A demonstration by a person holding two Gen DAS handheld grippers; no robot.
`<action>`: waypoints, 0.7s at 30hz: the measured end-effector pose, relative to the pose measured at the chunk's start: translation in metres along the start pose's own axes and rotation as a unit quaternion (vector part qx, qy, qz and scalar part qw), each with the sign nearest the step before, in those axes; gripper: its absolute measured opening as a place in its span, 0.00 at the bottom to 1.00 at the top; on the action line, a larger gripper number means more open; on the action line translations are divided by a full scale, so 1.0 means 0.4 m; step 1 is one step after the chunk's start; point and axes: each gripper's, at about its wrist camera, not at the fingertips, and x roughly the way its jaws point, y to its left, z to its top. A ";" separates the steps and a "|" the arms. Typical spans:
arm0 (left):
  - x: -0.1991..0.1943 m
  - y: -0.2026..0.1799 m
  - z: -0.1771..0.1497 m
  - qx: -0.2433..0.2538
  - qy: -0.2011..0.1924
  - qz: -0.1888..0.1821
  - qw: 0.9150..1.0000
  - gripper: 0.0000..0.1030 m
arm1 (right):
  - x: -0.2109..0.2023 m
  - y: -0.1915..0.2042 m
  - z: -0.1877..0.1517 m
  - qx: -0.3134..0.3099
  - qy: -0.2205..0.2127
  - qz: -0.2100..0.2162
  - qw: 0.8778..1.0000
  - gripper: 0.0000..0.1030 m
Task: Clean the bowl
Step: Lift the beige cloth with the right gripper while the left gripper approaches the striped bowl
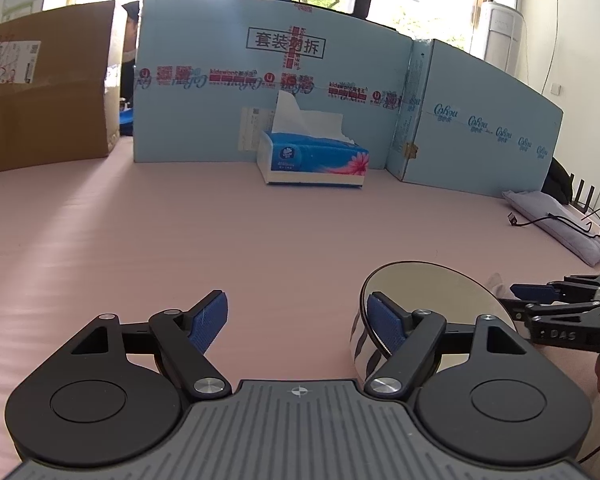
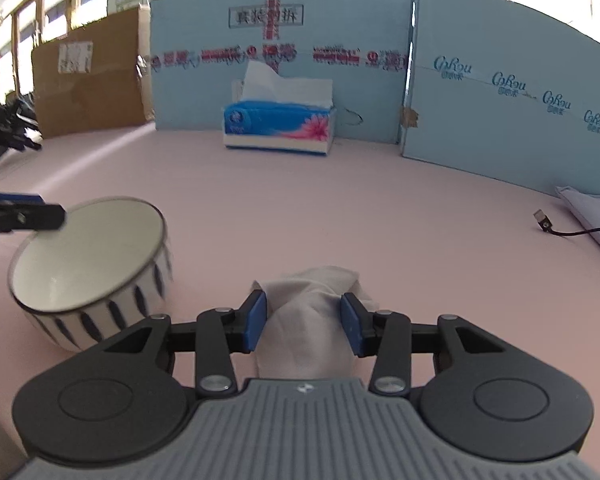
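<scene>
The left claw [image 1: 300, 322] gapes wide, one blue pad [image 1: 384, 322] touching the tilted white ceramic bowl with dark-blue stripes [image 2: 88, 264] on the pink counter [image 2: 340, 208]. The right claw [image 2: 304, 322] clamps a crumpled white tissue [image 2: 312, 312] beside it.

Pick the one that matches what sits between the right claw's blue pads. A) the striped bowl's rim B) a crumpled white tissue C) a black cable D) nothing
B: in the right wrist view the right claw has a crumpled white tissue bunched between its blue pads, while the striped bowl sits apart to the left.
</scene>
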 end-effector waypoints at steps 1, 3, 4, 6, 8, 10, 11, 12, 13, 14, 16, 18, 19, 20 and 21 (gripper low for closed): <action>-0.001 0.001 0.000 0.000 -0.001 0.000 1.000 0.80 | 0.002 -0.003 -0.002 0.001 -0.001 0.000 1.000 0.42; 0.000 0.001 0.000 -0.001 -0.001 0.000 1.000 0.80 | 0.002 -0.008 -0.002 0.004 -0.002 0.002 1.000 0.34; -0.001 0.001 0.000 -0.001 -0.002 0.000 1.000 0.80 | 0.002 -0.011 -0.002 0.004 -0.003 0.001 1.000 0.26; -0.002 0.000 0.000 0.000 -0.003 -0.002 1.000 0.80 | 0.003 -0.014 -0.001 0.005 -0.002 -0.003 1.000 0.18; -0.003 -0.002 -0.001 0.001 -0.003 -0.003 1.000 0.80 | 0.001 -0.019 -0.001 0.007 -0.002 -0.005 1.000 0.14; -0.003 -0.004 -0.002 0.002 -0.002 -0.005 1.000 0.80 | -0.002 -0.021 -0.001 0.009 -0.003 -0.006 1.000 0.13; -0.004 -0.005 -0.003 0.003 -0.002 -0.006 1.000 0.80 | -0.007 -0.023 0.000 0.012 -0.005 -0.002 1.000 0.13; -0.005 -0.006 -0.004 0.004 -0.002 -0.006 1.000 0.80 | -0.012 -0.025 0.003 0.015 -0.009 0.004 1.000 0.12; -0.005 -0.005 -0.004 0.004 -0.002 -0.007 1.000 0.80 | -0.016 -0.026 0.006 0.018 -0.012 0.009 1.000 0.12; -0.007 -0.005 -0.005 0.004 -0.002 -0.007 1.000 0.80 | -0.021 -0.028 0.011 0.021 -0.014 0.014 1.000 0.12; -0.009 -0.003 -0.007 0.002 -0.001 -0.008 1.000 0.80 | -0.035 -0.029 0.023 0.028 -0.023 0.031 0.999 0.12; -0.011 0.004 -0.006 -0.006 -0.001 -0.010 1.000 0.80 | -0.056 -0.025 0.041 0.032 -0.035 0.064 0.997 0.12; -0.012 0.006 -0.006 -0.009 -0.001 -0.011 1.000 0.79 | -0.067 -0.022 0.050 0.034 -0.041 0.081 0.995 0.12; -0.014 0.011 -0.006 -0.015 -0.002 -0.012 1.000 0.79 | -0.082 -0.015 0.063 0.035 -0.048 0.110 0.992 0.12; -0.016 0.017 -0.006 -0.021 -0.002 -0.014 1.000 0.79 | -0.091 -0.008 0.073 0.035 -0.052 0.130 0.990 0.12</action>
